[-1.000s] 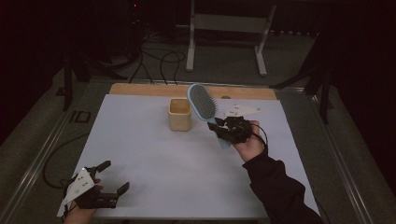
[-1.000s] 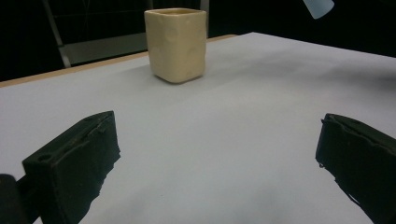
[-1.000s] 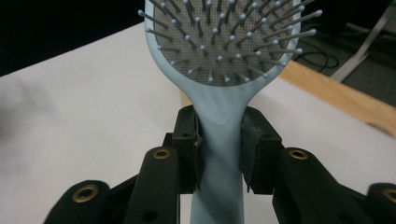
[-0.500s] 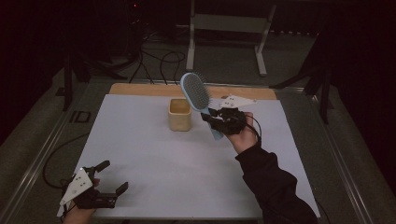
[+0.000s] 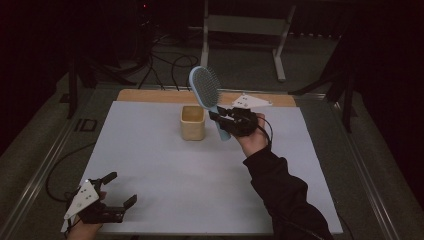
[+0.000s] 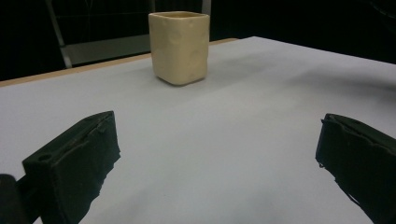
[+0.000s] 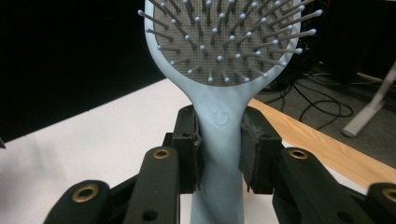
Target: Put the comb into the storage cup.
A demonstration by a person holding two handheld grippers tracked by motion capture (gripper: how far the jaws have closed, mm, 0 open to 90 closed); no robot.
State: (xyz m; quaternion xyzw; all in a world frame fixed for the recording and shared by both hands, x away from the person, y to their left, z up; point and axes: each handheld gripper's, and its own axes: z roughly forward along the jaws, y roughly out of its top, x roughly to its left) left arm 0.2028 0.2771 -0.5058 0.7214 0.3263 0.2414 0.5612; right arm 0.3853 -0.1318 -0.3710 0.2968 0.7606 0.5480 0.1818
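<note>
The right gripper (image 5: 222, 120) clamps the brush (image 5: 206, 93) by its handle, aloft beside the cup (image 5: 192, 122) near the table's far edge, seemingly unplaced, while the left gripper (image 5: 116, 189) gapes empty at the near-left corner.

Black tongs (image 7: 219, 149), brass screws, dark sleeve (image 5: 282, 195).

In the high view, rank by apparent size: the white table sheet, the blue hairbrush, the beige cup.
1. White table sheet, by far the largest.
2. Light blue paddle hairbrush; held raised, so nearer the camera, which may exaggerate it.
3. Beige square cup.
</note>
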